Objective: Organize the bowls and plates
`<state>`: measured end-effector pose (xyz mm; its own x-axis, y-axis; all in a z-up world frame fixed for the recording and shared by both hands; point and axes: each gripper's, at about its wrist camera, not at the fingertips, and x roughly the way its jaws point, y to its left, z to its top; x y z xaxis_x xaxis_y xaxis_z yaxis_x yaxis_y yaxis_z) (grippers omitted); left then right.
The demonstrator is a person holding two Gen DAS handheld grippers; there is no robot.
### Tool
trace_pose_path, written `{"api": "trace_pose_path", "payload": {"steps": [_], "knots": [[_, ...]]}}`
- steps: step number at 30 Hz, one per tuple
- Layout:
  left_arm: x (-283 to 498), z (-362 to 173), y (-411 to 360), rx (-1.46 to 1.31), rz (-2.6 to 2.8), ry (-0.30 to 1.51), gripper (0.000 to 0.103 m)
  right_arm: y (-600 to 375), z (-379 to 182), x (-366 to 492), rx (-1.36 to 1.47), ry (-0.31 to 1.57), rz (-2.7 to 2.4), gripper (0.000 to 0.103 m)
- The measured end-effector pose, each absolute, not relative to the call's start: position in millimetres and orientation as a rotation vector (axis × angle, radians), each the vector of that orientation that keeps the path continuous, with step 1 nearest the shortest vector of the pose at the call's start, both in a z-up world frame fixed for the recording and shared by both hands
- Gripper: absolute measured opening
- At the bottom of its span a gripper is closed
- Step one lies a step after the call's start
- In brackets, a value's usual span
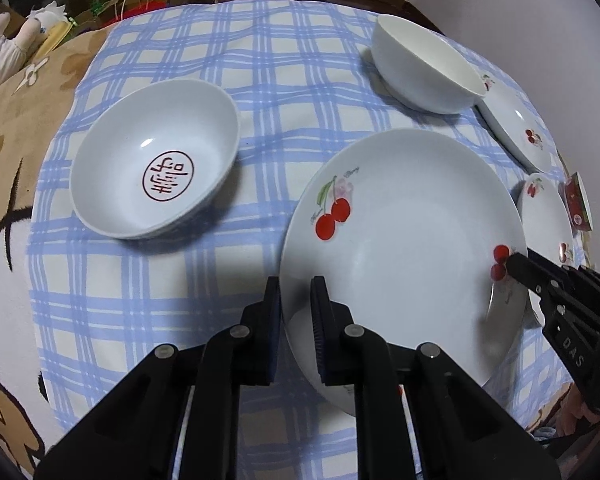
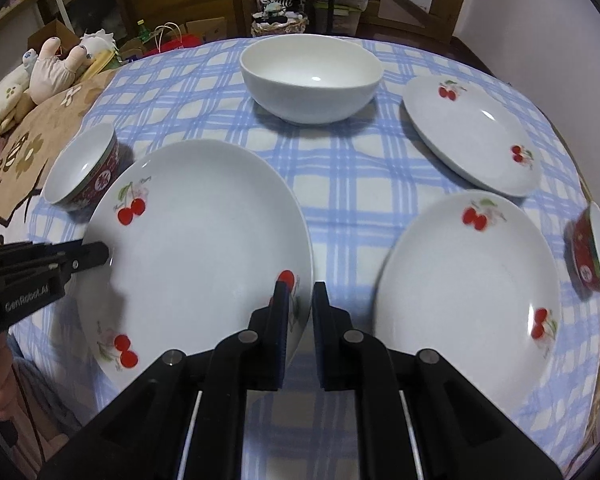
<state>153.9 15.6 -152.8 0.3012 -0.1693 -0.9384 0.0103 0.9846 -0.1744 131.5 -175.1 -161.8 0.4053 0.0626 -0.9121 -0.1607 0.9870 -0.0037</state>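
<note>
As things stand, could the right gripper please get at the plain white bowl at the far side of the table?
Probably not yet: the right gripper is shut on the big cherry plate's rim, as is the left gripper. Otherwise the cloth up to the white bowl lies bare.

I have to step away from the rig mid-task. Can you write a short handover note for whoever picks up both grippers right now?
Left gripper: shut on the near-left rim of the large white cherry-print plate.
Right gripper: shut on the same plate's opposite rim.
Elsewhere on the blue checked tablecloth: two more cherry-print plates, a plain white bowl, a white bowl with a red seal mark inside, and a red-patterned bowl at the right edge.
Done: nothing stacked yet.
Left: stack the plates, nest the bowls.
</note>
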Motion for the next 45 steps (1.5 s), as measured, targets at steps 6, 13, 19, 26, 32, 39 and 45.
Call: {"api": "trace_pose_path", "payload": {"steps": [6, 13, 19, 26, 32, 39, 45], "knots": [[149.9, -152.6, 2.8, -0.110, -0.159, 1.262, 0.014, -187.0, -160.0, 120.5, -0.052, 1.177, 0.098, 0.012], [147.8, -155.1, -3.5, -0.107, -0.189, 1.283, 0.014, -196.5, -160.6, 107.0, -0.027, 1.192, 0.074, 0.012], [146.1, -154.7, -9.6, -0.130, -0.247, 1.285, 0.013, -203.9, -161.4, 98.3, 0.053, 1.202, 0.105, 0.003], [145.1, -160.0, -12.3, -0.101, -0.241, 1.317, 0.011, -187.9, -159.8, 89.2, 0.003, 1.183, 0.100, 0.003], [142.8, -158.8, -18.7, -0.030, -0.227, 1.297, 0.012, -194.7, -155.9, 91.3, 0.013, 1.161, 0.078, 0.003], [142.9, -136.6, -9.5, -0.017, -0.174, 1.207, 0.018, -198.8, -144.7, 96.4, -0.001, 1.123, 0.044, 0.004], [143.7, -121.8, -12.1, -0.023, -0.187, 1.177, 0.026, -212.9, -132.9, 100.9, 0.022, 1.100, 0.004, 0.016]]}}
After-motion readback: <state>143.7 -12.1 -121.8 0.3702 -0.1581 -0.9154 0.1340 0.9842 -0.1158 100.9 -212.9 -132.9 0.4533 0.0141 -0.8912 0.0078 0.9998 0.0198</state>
